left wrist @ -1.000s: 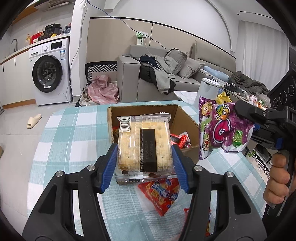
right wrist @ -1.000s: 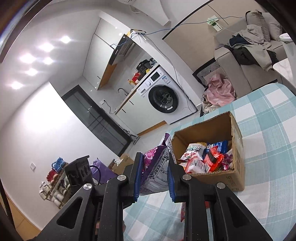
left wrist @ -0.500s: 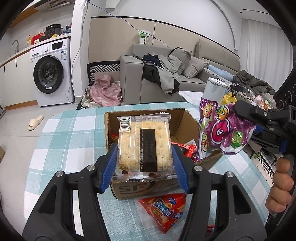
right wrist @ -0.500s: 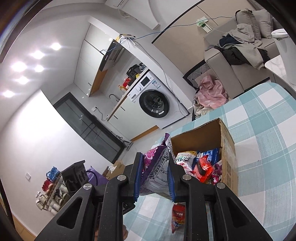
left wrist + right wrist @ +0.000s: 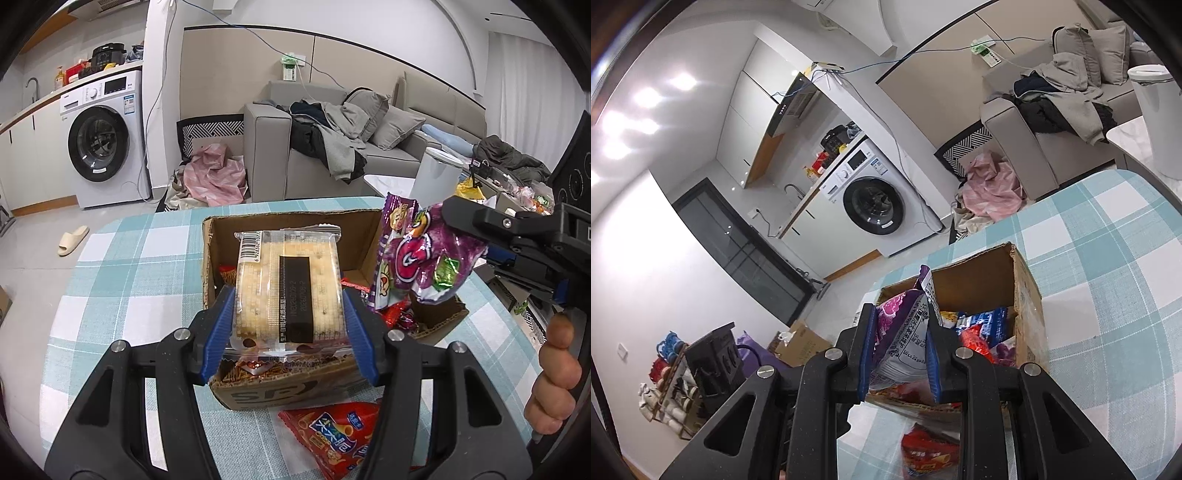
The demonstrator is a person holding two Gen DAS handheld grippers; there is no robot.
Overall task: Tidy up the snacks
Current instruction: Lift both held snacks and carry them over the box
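The left gripper (image 5: 288, 328) was clamped on a clear pack of crackers (image 5: 288, 288), its blue pads pressed against the pack's two long sides. The grip looked the same as a second before, but the pack now hung over the open cardboard box (image 5: 221, 254), whereas earlier it had been short of the box's near wall, above the checked tablecloth (image 5: 122, 266). The box had slid lower and nearer in the left wrist view, so its printed front wall showed just under the pack.

The right gripper (image 5: 899, 347) was squeezed tight on a purple snack bag (image 5: 901, 332), as before. In the left wrist view that bag (image 5: 417, 254) hung from the right gripper (image 5: 461, 225) over the box's right side, closer in than a second earlier. A person's fingers (image 5: 554, 376) wrapped the handle at the right edge.

Inside the box lay red, blue and purple packets (image 5: 982, 332). A red snack bag (image 5: 332, 435) lay on the tablecloth just in front of the box; more of it was hidden behind the gripper earlier. Beyond the table stood a washing machine (image 5: 99, 140) and a grey sofa (image 5: 332, 147).
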